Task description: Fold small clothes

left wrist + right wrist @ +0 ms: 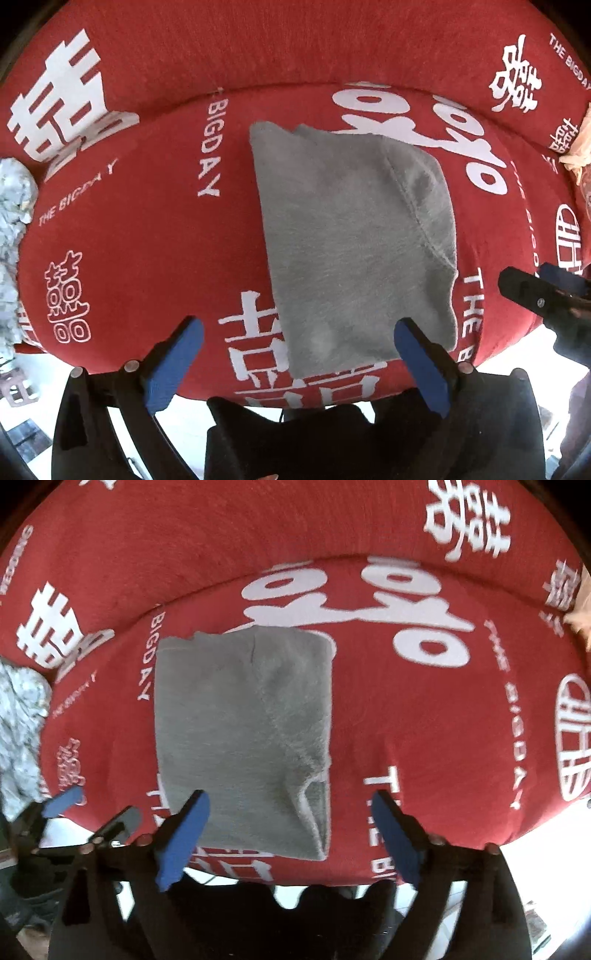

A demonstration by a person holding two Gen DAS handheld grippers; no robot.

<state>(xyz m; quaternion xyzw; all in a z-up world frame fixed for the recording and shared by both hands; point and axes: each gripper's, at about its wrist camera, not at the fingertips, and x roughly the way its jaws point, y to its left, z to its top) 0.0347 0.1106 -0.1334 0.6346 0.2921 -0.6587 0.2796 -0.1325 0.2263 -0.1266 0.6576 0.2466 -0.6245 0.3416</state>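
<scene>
Red fabric printed with white characters and the words "THE BIG DAY" covers a cushioned seat (155, 236) with a raised back; both views look straight down on it.

Left wrist view. A grey garment (354, 240), already folded to a compact oblong, lies flat near the middle of the seat, its long axis running away from the camera toward the seat back. The left gripper (299, 354) hangs above the garment's near end with jaws spread wide and nothing between them; one blue pad overlaps the garment's near right corner in the picture, the other stands over bare red fabric to the left. The right gripper (546, 291) shows at the right edge, clear of the cloth. A pale patterned cloth (11, 229) lies bunched at the far left.

Right wrist view. The garment (240, 731) sits left of centre, a doubled fold edge visible along its near right side. The right gripper (291, 830) is open wide and empty, its left pad over the garment's near edge, its right pad over bare seat. The left gripper (92, 812) appears at lower left, beside the garment's near left corner.

Judgement: both grippers flank the near short edge about equally closely, so a further fold would carry that edge away along the long axis.
</scene>
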